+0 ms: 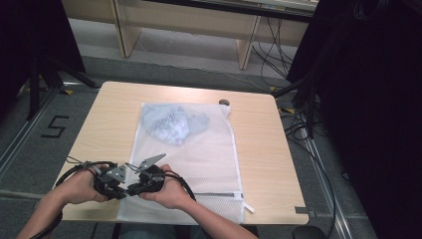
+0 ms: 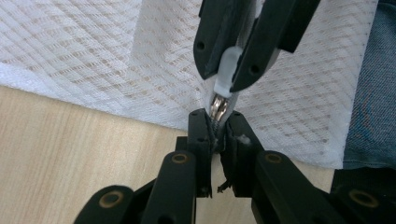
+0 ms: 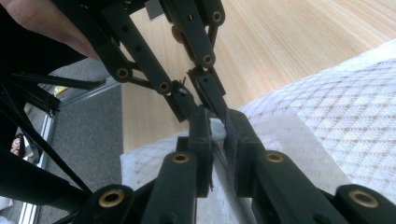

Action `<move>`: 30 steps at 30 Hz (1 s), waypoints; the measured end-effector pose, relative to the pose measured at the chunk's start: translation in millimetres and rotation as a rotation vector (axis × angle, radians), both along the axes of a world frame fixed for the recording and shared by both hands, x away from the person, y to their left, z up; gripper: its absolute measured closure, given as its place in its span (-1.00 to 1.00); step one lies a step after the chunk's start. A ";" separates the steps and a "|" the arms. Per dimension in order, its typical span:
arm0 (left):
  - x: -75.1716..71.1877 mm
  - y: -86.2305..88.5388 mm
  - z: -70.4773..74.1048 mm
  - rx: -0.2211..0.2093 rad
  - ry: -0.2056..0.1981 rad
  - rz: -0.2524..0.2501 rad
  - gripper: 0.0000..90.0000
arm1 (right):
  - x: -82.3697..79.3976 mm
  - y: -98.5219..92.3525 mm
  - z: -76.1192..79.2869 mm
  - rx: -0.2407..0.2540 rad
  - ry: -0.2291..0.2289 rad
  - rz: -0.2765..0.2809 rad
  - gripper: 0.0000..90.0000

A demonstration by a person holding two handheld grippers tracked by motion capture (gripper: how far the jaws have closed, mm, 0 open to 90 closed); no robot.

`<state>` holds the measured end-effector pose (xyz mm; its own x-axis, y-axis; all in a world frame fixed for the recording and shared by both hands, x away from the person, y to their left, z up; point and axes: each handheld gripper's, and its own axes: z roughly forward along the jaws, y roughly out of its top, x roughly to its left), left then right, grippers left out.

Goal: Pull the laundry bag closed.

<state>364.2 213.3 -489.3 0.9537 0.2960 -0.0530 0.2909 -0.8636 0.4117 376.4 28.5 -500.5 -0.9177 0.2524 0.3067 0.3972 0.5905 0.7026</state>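
Working at the zip of a white mesh laundry bag (image 1: 199, 154) lying flat on the bench (image 1: 259, 139), near end at the front edge, bundled cloth (image 1: 171, 124) inside toward the far end. Left gripper (image 2: 218, 125) pinching the zip's metal slider (image 2: 217, 108) at the bag's near left corner; right gripper (image 3: 217, 133) clamped on the white pull tab (image 2: 227, 70). Next, judging by this: holding the corner fast and drawing the tab along the near seam, without tearing mesh
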 end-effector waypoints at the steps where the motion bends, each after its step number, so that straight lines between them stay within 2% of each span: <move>1: 0.5 0.2 0.5 0.007 -0.001 -0.005 0.82 | 0.4 -0.6 0.4 0.000 -0.005 0.005 0.83; 3: 0.1 0.1 0.3 0.006 -0.003 -0.002 0.82 | 1.0 -1.1 0.4 0.001 -0.016 0.010 0.83; 4: 0.9 0.5 1.1 0.020 -0.008 -0.014 0.82 | 0.8 -1.2 0.4 0.001 -0.014 0.008 0.83; 6: 0.1 0.3 1.2 0.019 -0.003 -0.008 0.82 | -0.1 -1.4 0.4 -0.002 -0.010 0.001 0.83; 7: 0.8 0.6 1.7 0.028 -0.001 -0.020 0.82 | -0.7 -1.3 -0.1 0.003 -0.006 -0.001 0.83; 8: 0.5 0.5 1.4 0.023 -0.001 -0.015 0.82 | 0.3 -1.8 -0.1 0.005 -0.027 0.013 0.83; 9: 0.6 0.6 1.5 0.024 -0.002 -0.016 0.82 | -1.7 -2.6 0.9 -0.006 -0.003 -0.007 0.83; 14: 1.2 0.5 1.5 0.024 -0.002 -0.023 0.82 | -1.3 -4.1 1.3 -0.005 -0.003 0.000 0.83; 15: -0.2 -0.1 0.3 0.002 0.003 0.000 0.82 | 0.2 -4.4 1.1 -0.002 -0.024 0.009 0.83; 17: -0.2 -0.1 0.3 0.003 0.003 -0.001 0.82 | 0.4 -4.7 1.2 -0.003 -0.029 0.009 0.83; 20: 1.3 0.5 1.0 0.018 -0.002 -0.021 0.82 | -1.1 -4.8 1.0 0.000 -0.006 -0.008 0.83; 21: 1.2 0.5 0.9 0.018 -0.004 -0.021 0.82 | -0.3 -5.1 1.0 -0.001 -0.022 -0.001 0.83; 23: 0.9 0.6 0.9 0.017 -0.006 -0.020 0.82 | -1.2 -6.4 2.7 -0.014 -0.013 -0.006 0.83; 24: 0.8 0.6 0.7 0.016 -0.006 -0.019 0.82 | -0.1 -6.7 2.7 -0.010 -0.035 0.008 0.83; 25: -0.8 -0.2 -0.5 -0.007 -0.001 0.005 0.82 | -0.5 -6.9 2.7 -0.010 -0.028 0.008 0.83; 26: -0.8 -0.2 -0.5 -0.007 -0.001 0.005 0.82 | -0.6 -7.6 3.1 -0.014 -0.024 0.001 0.83; 27: 1.2 0.6 1.0 0.020 -0.005 -0.021 0.82 | -1.0 -8.0 3.2 -0.012 -0.019 0.001 0.83; 30: -0.3 -0.2 -0.2 -0.004 0.001 0.003 0.82 | -0.8 -8.2 2.9 -0.013 -0.018 -0.001 0.83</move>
